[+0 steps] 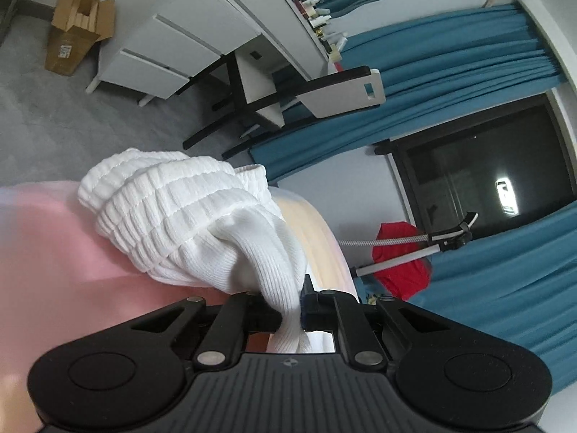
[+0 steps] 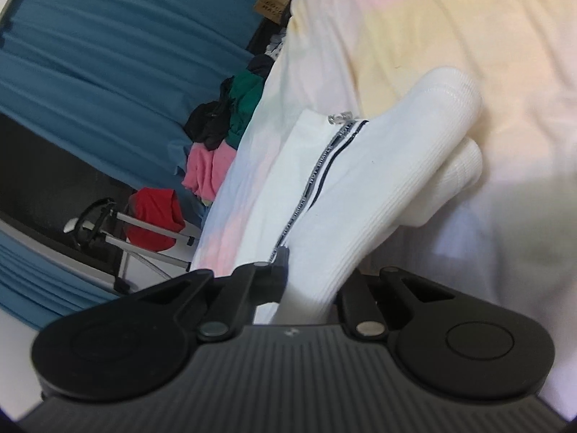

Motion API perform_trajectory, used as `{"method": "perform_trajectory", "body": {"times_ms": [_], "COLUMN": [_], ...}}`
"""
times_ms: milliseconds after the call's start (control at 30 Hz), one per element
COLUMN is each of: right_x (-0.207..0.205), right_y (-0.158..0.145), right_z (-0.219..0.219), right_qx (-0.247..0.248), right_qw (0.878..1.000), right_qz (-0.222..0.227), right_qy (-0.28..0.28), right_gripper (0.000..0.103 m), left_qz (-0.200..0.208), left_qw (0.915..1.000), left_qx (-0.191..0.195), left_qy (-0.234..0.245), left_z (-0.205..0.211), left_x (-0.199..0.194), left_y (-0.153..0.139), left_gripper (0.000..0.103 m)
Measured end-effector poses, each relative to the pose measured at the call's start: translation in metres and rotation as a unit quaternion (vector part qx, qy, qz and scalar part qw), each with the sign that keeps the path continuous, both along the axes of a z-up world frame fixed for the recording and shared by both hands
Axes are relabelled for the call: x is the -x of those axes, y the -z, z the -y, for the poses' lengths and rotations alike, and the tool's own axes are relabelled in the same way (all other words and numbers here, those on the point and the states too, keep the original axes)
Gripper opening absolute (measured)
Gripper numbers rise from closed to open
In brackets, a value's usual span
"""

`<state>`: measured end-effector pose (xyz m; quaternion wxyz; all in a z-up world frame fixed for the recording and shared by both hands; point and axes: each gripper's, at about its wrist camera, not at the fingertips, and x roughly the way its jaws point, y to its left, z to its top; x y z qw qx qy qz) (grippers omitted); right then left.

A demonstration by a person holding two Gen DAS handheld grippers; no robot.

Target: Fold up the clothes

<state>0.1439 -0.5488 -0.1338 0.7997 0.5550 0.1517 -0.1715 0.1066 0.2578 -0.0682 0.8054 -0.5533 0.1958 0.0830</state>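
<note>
White ribbed garment (image 1: 202,223) lies bunched on the bed (image 1: 54,252), near the bed's edge on the left wrist view, its smocked elastic part piled up and a twisted ribbed strand running down into the left tool (image 1: 292,312), which is clenched on that strand, cloth pinched tight between the two black fingers. On the right wrist view the same white garment (image 2: 360,187) stretches across the pastel sheet toward the bed edge, with a dark-and-white striped trim band (image 2: 324,166) running along it and a small clear tag or clip (image 2: 339,117) at the band's top; two rolled ribbed folds stick out to the right side. Right tool (image 2: 310,285) is gripping the garment's ribbed end, fabric filling the gap between the fingers. Bed sheet is pink, yellow and pale blue in soft patches. Off the bed edge: a heap of clothes (image 2: 212,144) in black, green and pink, a red cloth (image 2: 155,216) on a metal stand, teal curtains (image 1: 450,72), a dark window (image 1: 479,166). Further out on the left view a white drawer desk (image 1: 173,43), a chair (image 1: 324,93), an open cardboard box (image 1: 79,25) on grey carpet.
</note>
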Motion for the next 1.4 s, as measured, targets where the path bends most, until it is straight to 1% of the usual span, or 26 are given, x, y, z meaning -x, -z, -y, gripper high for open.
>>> {"method": "perform_trajectory", "body": {"times_ms": [67,133,200,267,300,367,433,467,500,533,567,600,633,667,700,733,800,900,933,967,1067,1133,1167,1300,1400], "right_x": [0.025,0.049,0.052,0.055,0.057,0.059,0.062,0.063,0.064,0.065,0.066,0.067,0.067,0.068,0.068,0.068,0.066,0.064,0.065,0.066,0.071,0.073,0.073,0.072,0.070], "right_y": [0.001,0.002,0.011,0.019,0.023,0.031,0.038,0.037,0.036,0.038,0.040,0.041,0.043,0.044,0.045,0.045,0.044,0.044,0.045,0.046,0.053,0.059,0.062,0.068,0.069], "right_z": [-0.004,-0.007,-0.004,0.000,0.001,0.005,0.008,0.007,0.007,0.008,0.009,0.010,0.011,0.011,0.011,0.010,0.010,0.010,0.011,0.012,0.016,0.019,0.020,0.024,0.026], "right_qx": [-0.010,-0.020,-0.029,-0.038,-0.043,-0.052,-0.061,-0.055,-0.050,-0.058,-0.065,-0.073,-0.080,-0.086,-0.089,-0.090,-0.087,-0.077,-0.079,-0.085,-0.106,-0.122,-0.129,-0.133,-0.121], "right_qw": [1.000,1.000,1.000,0.999,0.999,0.998,0.998,0.998,0.998,0.998,0.997,0.997,0.996,0.996,0.996,0.995,0.996,0.996,0.996,0.996,0.994,0.992,0.991,0.991,0.992], "right_qz": [0.003,0.006,-0.002,-0.010,-0.014,-0.022,-0.029,-0.033,-0.037,-0.035,-0.033,-0.031,-0.030,-0.030,-0.031,-0.031,-0.034,-0.041,-0.041,-0.038,-0.020,-0.008,-0.004,0.002,0.004], "right_qy": [0.007,0.013,0.009,0.006,0.004,0.000,-0.004,-0.007,-0.010,-0.009,-0.008,-0.007,-0.006,-0.003,-0.002,0.000,-0.001,-0.004,0.000,0.007,0.024,0.030,0.032,0.029,0.022], "right_gripper": [0.011,0.011,0.011,0.011,0.011,0.012,0.012,0.013,0.013,0.013,0.013,0.013,0.013,0.014,0.014,0.014,0.014,0.018,0.025,0.032,0.039,0.040,0.040,0.038,0.039], "left_qz": [-0.010,-0.030,-0.051,-0.073,-0.083,-0.098,-0.102,-0.103,-0.103,-0.105,-0.113,-0.125,-0.136,-0.145,-0.149,-0.149,-0.128,-0.086,-0.073,-0.063,-0.041,-0.037,-0.034,-0.016,-0.019], "left_qw": [0.9999,0.9991,0.9979,0.9969,0.9963,0.9951,0.9943,0.9937,0.9927,0.9910,0.9869,0.9798,0.9692,0.9578,0.9498,0.9419,0.9297,0.9162,0.9115,0.9089,0.9072,0.9046,0.9013,0.8732,0.8545], "left_qx": [0.012,0.032,0.041,0.028,0.020,-0.004,-0.028,-0.043,-0.059,-0.079,-0.112,-0.155,-0.205,-0.248,-0.275,-0.301,-0.344,-0.391,-0.405,-0.412,-0.415,-0.412,-0.414,-0.457,-0.478], "left_qy": [-0.003,-0.003,0.003,0.006,0.007,0.007,0.012,0.016,0.022,0.026,0.024,0.017,0.010,0.002,-0.008,-0.016,-0.026,-0.012,-0.006,0.005,0.056,0.103,0.124,0.168,0.201], "left_z": [-0.003,-0.008,-0.011,-0.011,-0.011,-0.011,-0.007,-0.004,0.000,0.004,0.010,0.020,0.030,0.039,0.047,0.055,0.073,0.100,0.109,0.119,0.147,0.165,0.174,0.211,0.238], "left_x": [0.027,0.050,0.065,0.071,0.074,0.078,0.081,0.083,0.085,0.088,0.091,0.093,0.096,0.100,0.104,0.108,0.118,0.122,0.122,0.121,0.110,0.102,0.098,0.084,0.071], "left_y": [0.000,0.004,0.011,0.016,0.018,0.017,0.011,0.007,0.003,-0.002,-0.009,-0.017,-0.026,-0.034,-0.040,-0.045,-0.055,-0.067,-0.070,-0.071,-0.064,-0.056,-0.053,-0.043,-0.023], "left_gripper": [0.010,0.010,0.010,0.012,0.015,0.017,0.023,0.031,0.045,0.050,0.055,0.058,0.060,0.064,0.075,0.080,0.082,0.082,0.083,0.084,0.085,0.085,0.085,0.085,0.085]}}
